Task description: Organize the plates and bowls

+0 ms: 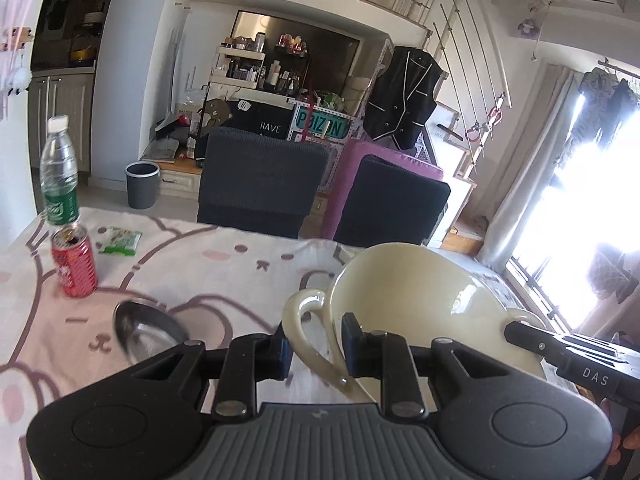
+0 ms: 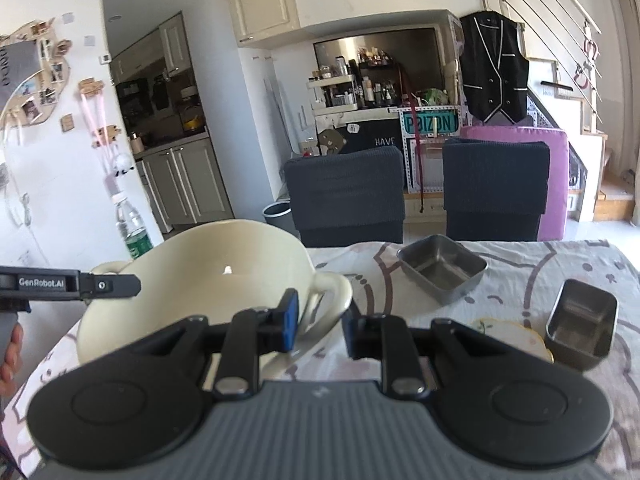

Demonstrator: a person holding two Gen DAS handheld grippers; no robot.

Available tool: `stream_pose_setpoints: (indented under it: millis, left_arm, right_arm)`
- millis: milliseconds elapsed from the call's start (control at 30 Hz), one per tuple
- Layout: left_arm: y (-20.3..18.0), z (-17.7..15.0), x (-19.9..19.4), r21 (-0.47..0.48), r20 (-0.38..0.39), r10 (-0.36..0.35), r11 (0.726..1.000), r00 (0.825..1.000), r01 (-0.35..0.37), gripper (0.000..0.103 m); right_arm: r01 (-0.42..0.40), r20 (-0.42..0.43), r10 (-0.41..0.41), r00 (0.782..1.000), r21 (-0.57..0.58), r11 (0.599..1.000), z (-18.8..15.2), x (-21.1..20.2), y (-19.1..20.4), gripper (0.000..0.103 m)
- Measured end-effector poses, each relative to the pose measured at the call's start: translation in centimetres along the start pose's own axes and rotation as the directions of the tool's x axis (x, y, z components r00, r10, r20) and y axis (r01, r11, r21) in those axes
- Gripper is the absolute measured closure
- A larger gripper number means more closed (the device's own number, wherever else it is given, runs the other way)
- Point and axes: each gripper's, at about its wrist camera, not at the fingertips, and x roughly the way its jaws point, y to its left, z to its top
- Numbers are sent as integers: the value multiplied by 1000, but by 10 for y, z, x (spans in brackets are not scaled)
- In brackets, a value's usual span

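Two-handed lift, left wrist view first: shows the left gripper point(image 1: 318, 346) set narrow and clamped on one loop handle point(image 1: 298, 320) of a cream two-handled bowl point(image 1: 420, 292), tilted and apparently clear of the cartoon-print tablecloth point(image 1: 224, 264). Catches the right gripper point(image 1: 528, 336) reaching in at the bowl's far side, its grip hard to read from here. Leaves a round steel dish point(image 1: 144, 326) lying alone on the cloth just left of the bowl, with a red drink can point(image 1: 74, 264), a water bottle point(image 1: 60, 176) and a green packet point(image 1: 120, 240) farther off toward the table's far-left corner.

Right wrist view: finds the right gripper likewise narrow, pads pinching the other handle, with the bowl held up near the table's left edge and empty inside. Picks out the left gripper at the opposite side, a person's hand point(image 2: 10, 344) behind it. Counts two square steel dishes point(image 2: 440, 272) point(image 2: 580, 320) sitting apart on the cloth to the right, the nearer one beside or overlapping a small yellow-rimmed plate point(image 2: 508, 332), mostly hidden behind the gripper.

Reads as an early stage: nothing visibly stacked, bowl in mid-carry with no landing spot evident, steel dishes and plate scattered and waiting to be gathered.
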Motion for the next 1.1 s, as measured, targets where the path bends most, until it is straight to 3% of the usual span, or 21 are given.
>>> stream_pose_setpoints:
  millis: [267,533,767,1100]
  left_arm:
    - [9,-42,-27,16,-36,31,999,999,-30,75]
    - [32,-76,-19,-32,-115,17,999,993,-21,75]
    - [41,-91,-5,-45,-187,13,999,982,-22,75]
    - [52,-99,8,-57,-233,28,997,972,-42,75]
  right_arm:
    - [-16,-38,16,999,-3,1000,-36,-25,19,75]
    - [-20,-109,19,994,-6,1000,-65,-30,27,75]
    - [-33,-204,41,978,40,999,-86,-15,24,75]
    - [-34,-267,42,963,32,999,-98,1,28,75]
